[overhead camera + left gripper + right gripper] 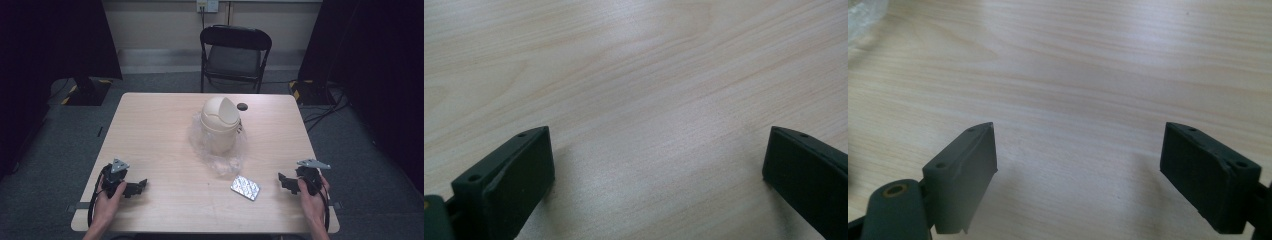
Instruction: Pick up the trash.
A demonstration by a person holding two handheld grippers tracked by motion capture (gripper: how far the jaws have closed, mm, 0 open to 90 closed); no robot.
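A cream bin with a domed swing lid (pixel 220 123) stands upright mid-table on a crumpled clear plastic bag (pixel 223 159). A silver foil blister pack (pixel 245 187) lies flat in front of it, toward the right. My left gripper (pixel 142 185) rests near the front left corner, held by a hand, and stands open over bare wood (pixel 658 150). My right gripper (pixel 281 180) sits near the front right edge, also open, its jaws wide apart over bare wood (pixel 1078 150). The blister pack lies a short way to the left of the right gripper.
A light wooden table (pixel 150 130) carries a small black disc (pixel 242 106) behind the bin. A black folding chair (pixel 235 55) stands beyond the far edge. Dark curtains flank the scene and cables lie on the floor at the right (pixel 325 107).
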